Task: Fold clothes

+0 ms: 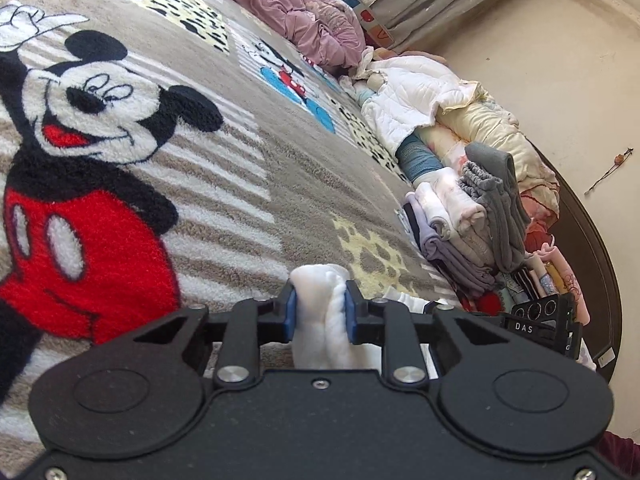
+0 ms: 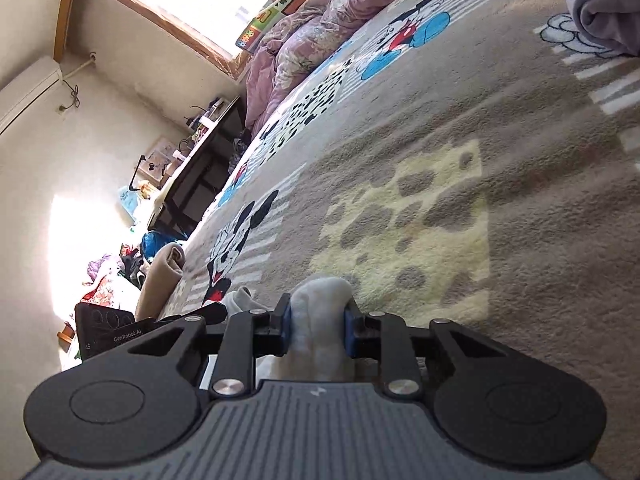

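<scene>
A white fleecy garment is bunched between the blue pads of my left gripper, which is shut on it low over the cartoon-mouse blanket. In the right wrist view the same white garment is pinched between the pads of my right gripper, also shut on it. More of the white cloth trails right toward the other gripper's black body. In the right wrist view the left gripper's body shows at the left with white cloth beside it.
A stack of folded clothes with grey pants on top lies at the blanket's right edge, by white and cream quilts. A pink duvet is heaped at the far end. A lilac garment lies far right. A dark desk stands beside the bed.
</scene>
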Tool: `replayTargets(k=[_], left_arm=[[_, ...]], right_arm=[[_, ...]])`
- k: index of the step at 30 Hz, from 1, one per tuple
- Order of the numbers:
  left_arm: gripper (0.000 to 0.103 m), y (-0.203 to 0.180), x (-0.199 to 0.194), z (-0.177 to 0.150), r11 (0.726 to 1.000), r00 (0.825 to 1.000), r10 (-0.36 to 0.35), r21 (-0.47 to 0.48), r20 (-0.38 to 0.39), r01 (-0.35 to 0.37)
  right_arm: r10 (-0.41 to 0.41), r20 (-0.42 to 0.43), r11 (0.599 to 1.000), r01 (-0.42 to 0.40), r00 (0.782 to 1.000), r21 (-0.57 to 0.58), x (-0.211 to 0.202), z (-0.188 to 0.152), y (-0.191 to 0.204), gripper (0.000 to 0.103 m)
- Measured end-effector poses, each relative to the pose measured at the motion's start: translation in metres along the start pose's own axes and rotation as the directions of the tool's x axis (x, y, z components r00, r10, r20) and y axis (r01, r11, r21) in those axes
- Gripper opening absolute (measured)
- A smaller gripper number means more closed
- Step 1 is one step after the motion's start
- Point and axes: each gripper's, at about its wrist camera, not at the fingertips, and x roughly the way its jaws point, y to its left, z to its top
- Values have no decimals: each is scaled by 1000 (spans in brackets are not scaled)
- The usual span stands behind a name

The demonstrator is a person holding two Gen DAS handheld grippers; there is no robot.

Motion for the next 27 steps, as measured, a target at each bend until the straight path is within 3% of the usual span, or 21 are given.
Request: replayTargets(k=[4, 8, 16, 18, 23, 26, 27], left_arm=[[20, -33, -22, -2, 993, 995, -55, 113, 89, 44], [20, -66, -57, -13, 970, 980, -114, 233, 163, 74], [21, -123, -133, -78, 886, 977, -128, 463, 173, 34], [21, -137, -144, -99, 859, 981, -104, 512, 161, 7], [22, -162, -159, -158, 778, 995, -8, 626, 99, -56], [22, -169, -151, -192, 705, 994, 95, 702, 47, -100], [22, -171, -147, -203, 668, 990, 137, 736, 31, -116]], right_arm=[[23, 89, 993, -12, 996, -116, -30, -1, 33, 25], [47, 150, 959, -3, 988, -282, -66, -9, 77, 25], [83, 166, 826, 26, 983, -563, -136, -71, 150, 25], [74, 150, 800, 32, 986, -600, -150, -89, 159, 25], [18, 97, 778, 47, 995, -627, -174, -129, 165, 26], [-63, 40, 731, 73, 997, -679, -181, -157, 171, 28], [-91, 21, 710, 80, 996, -699, -180, -164, 173, 28]])
